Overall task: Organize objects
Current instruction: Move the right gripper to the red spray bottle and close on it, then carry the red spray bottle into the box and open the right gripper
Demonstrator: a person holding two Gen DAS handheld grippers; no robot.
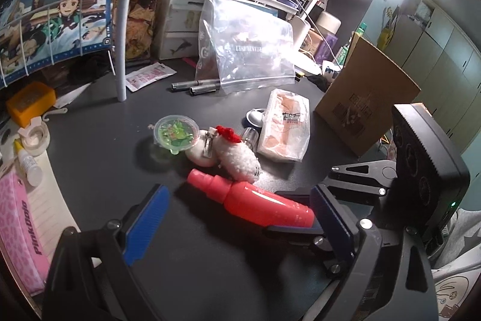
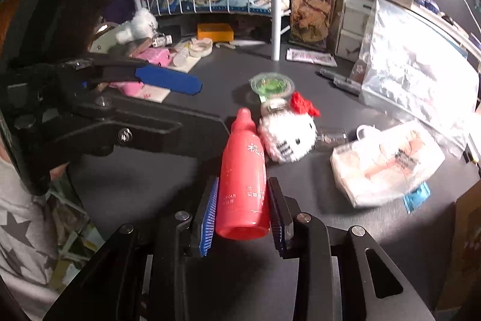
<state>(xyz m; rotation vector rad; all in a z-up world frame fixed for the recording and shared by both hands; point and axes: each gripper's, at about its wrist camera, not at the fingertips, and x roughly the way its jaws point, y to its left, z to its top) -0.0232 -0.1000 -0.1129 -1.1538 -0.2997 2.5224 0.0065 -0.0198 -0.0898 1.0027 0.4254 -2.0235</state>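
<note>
A red spray bottle (image 2: 243,170) lies on the dark desk (image 2: 150,185), nozzle pointing away. My right gripper (image 2: 243,185) is shut on its base end, a blue pad pressed against each side. From the left wrist view the bottle (image 1: 255,197) lies crosswise, and the right gripper (image 1: 297,212) holds its right end. My left gripper (image 1: 240,221) stands wide open just before the bottle, with nothing between its fingers. A white cat plush with a red bow (image 2: 288,137) touches the bottle's neck. A green jelly cup (image 1: 176,133) sits behind the plush.
A wrapped tissue pack (image 1: 285,128) lies right of the plush, with a cardboard box (image 1: 366,98) beyond it. A clear zip bag (image 1: 246,44) and two pens (image 1: 195,86) stand farther back. A white post (image 1: 126,20), tape roll (image 1: 33,137) and pink pouch (image 1: 18,230) are at left.
</note>
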